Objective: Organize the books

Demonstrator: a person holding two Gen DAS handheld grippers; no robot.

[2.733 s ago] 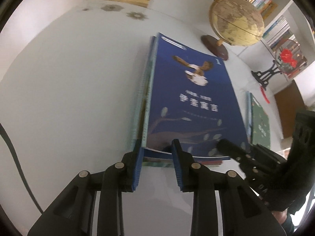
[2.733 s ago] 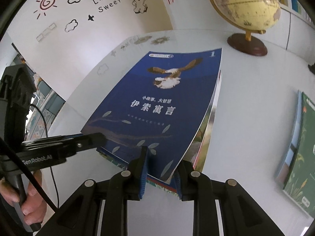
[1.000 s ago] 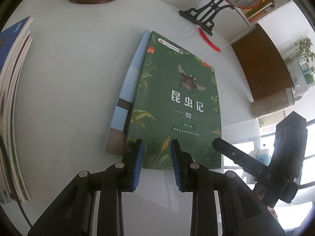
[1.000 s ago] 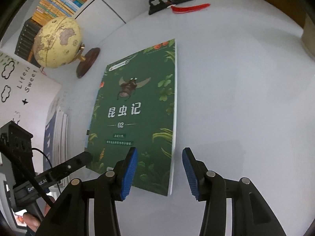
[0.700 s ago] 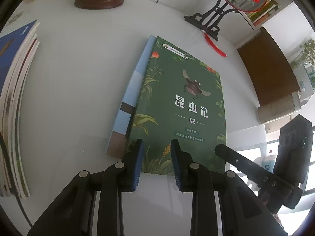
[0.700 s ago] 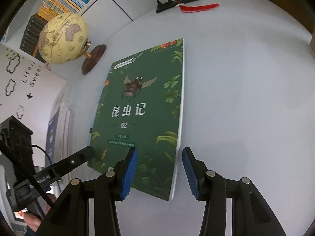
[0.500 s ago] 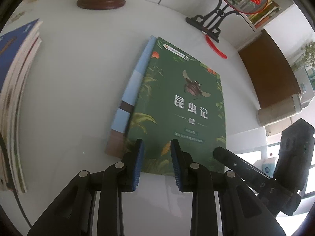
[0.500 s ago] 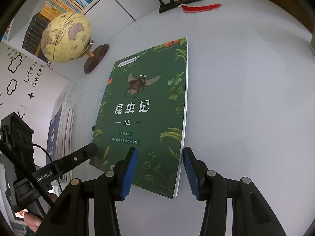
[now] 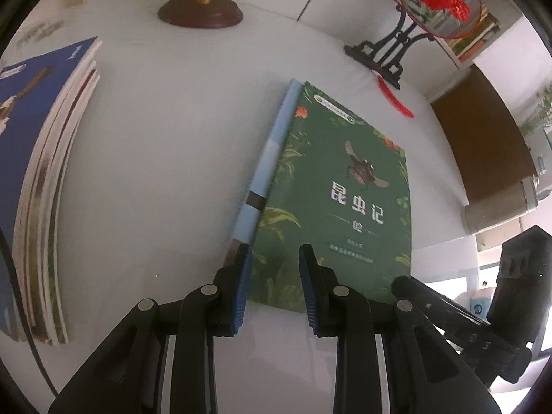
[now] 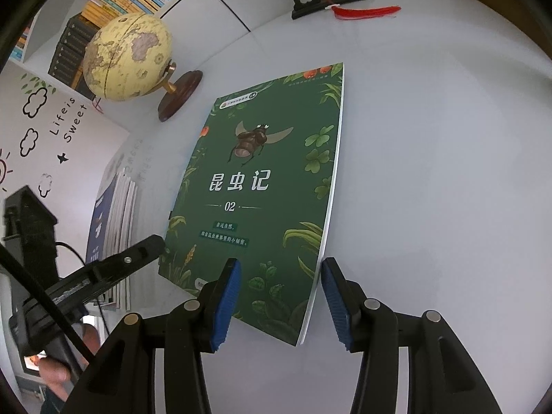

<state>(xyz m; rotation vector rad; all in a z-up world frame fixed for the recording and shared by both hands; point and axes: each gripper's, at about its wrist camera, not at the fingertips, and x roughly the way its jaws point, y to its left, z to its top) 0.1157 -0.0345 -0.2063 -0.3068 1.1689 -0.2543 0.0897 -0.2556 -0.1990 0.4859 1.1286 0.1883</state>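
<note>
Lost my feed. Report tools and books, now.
Left tool and right tool open, straddling near edge of green book, nothing gripped. Pale blue book underneath. Blue-topped stack aside, path unobstructed.

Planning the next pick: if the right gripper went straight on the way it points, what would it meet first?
Probably the near right corner of the green book; the open right gripper straddles that edge, though depth is unclear.

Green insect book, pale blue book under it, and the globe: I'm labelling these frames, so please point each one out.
green insect book [image 10: 262, 186]: right wrist view, middle of its cover.
pale blue book [image 9: 267, 169]: left wrist view, exposed strip beside the green cover.
globe [image 10: 127, 57]: right wrist view, on the sphere.
</note>
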